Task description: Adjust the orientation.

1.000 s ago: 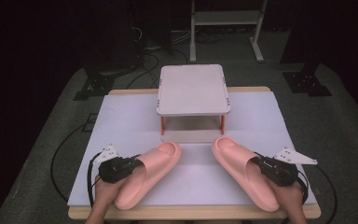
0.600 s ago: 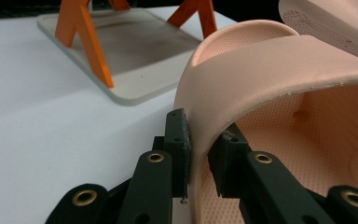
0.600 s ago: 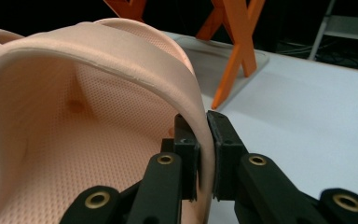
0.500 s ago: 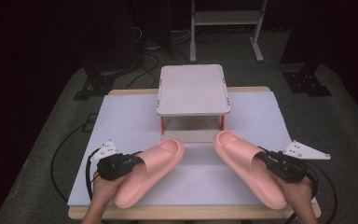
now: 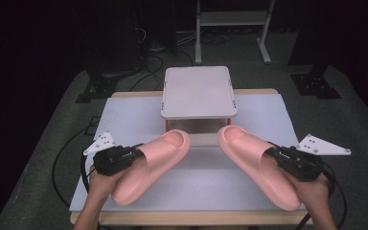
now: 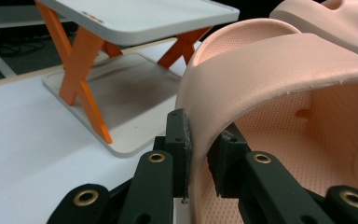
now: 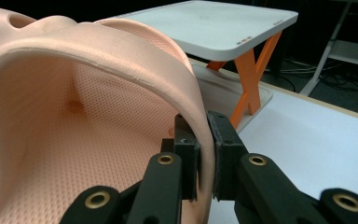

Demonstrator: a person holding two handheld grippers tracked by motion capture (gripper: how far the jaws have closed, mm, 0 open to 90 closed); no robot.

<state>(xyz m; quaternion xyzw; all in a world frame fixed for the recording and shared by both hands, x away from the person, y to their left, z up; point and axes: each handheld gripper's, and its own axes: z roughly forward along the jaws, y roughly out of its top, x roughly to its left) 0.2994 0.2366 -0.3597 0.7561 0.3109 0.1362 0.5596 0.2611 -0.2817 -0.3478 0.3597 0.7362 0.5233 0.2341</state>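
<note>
Left gripper (image 5: 133, 154) and right gripper (image 5: 274, 153) each pinch a pink foam slipper's strap (image 6: 279, 60); keep both level when sliding toward the white two-tier rack (image 5: 199, 91).

I hold my left gripper (image 5: 133, 154) and right gripper (image 5: 274, 152) low at the near edge, jaws pinched shut, both angled inward toward the middle.

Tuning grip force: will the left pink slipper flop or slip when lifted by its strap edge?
Probably light foam: the left tool pinches only the strap edge of the left slipper. The strap looks thick and holds its arch, so it is likely bendy, not floppy. Its matte, dimpled surface suggests decent grip, though the long sole may sag or swing.
</note>
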